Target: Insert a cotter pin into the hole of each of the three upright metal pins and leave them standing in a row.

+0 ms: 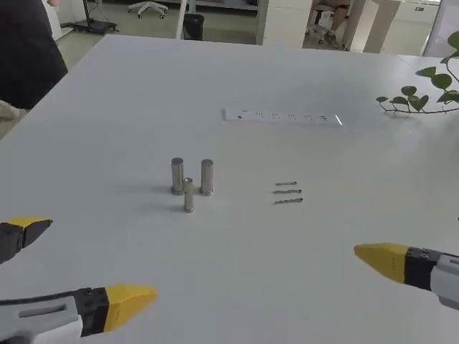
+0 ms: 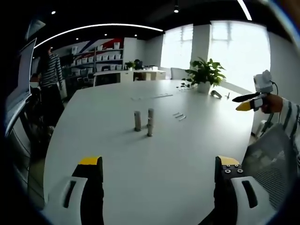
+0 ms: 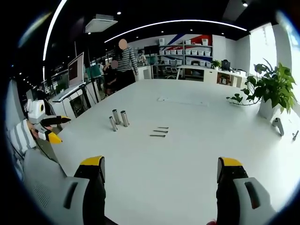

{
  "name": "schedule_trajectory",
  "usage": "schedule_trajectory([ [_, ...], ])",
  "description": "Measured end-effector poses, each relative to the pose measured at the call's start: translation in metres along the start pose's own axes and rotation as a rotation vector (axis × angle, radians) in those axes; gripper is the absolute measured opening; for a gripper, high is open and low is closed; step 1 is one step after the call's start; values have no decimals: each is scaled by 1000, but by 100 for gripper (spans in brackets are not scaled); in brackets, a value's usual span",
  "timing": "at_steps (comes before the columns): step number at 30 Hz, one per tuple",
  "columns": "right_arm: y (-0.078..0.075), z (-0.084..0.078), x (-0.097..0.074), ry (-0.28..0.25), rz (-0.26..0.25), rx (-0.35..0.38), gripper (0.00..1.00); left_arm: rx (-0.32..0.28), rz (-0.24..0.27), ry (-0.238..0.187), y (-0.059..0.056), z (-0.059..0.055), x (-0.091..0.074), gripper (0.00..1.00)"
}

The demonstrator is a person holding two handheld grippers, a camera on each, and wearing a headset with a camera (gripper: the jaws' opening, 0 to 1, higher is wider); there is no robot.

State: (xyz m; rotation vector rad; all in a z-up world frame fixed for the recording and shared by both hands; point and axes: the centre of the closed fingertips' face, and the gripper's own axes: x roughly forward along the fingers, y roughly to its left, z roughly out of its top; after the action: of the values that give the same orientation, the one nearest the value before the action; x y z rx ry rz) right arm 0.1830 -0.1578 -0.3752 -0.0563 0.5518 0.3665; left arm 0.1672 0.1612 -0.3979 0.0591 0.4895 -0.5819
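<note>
Three upright metal pins stand in a tight cluster mid-table: two side by side (image 1: 177,175) (image 1: 206,177) and a shorter-looking one (image 1: 188,195) in front. Three cotter pins (image 1: 287,192) lie in a small stack of parallel lines to their right. My left gripper (image 1: 82,261) is open near the front left edge, well short of the pins (image 2: 149,123). A yellow fingertip (image 1: 384,258) of my right gripper shows at the front right. In its own view the right gripper (image 3: 159,168) is open and empty, with the cotter pins (image 3: 159,131) ahead of it.
A white power strip (image 1: 281,116) lies beyond the pins. Plant leaves (image 1: 423,93) reach in at the far right. A person in dark clothes (image 1: 25,50) stands at the table's far left corner. The white table (image 1: 237,272) is bare in front.
</note>
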Motion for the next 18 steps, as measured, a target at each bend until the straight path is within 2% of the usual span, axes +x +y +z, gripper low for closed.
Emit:
schedule_trajectory([
  [2, -1, 0, -1, 0, -3, -1, 98, 4, 17, 1, 4, 1, -1, 99],
  [4, -2, 0, -1, 1, -6, 1, 98, -4, 42, -25, 11, 7, -2, 99],
  [8, -4, -1, -2, 4, -9, 6, 98, -7, 17, -46, 12, 16, -1, 99],
  [13, -5, 0, -3, 2, -13, 7, 98, 34, 9, -23, 12, 18, 5, 99],
  [18, -7, 2, -5, -3, -22, 10, 98, 39, -15, -21, 9, 21, 12, 99],
])
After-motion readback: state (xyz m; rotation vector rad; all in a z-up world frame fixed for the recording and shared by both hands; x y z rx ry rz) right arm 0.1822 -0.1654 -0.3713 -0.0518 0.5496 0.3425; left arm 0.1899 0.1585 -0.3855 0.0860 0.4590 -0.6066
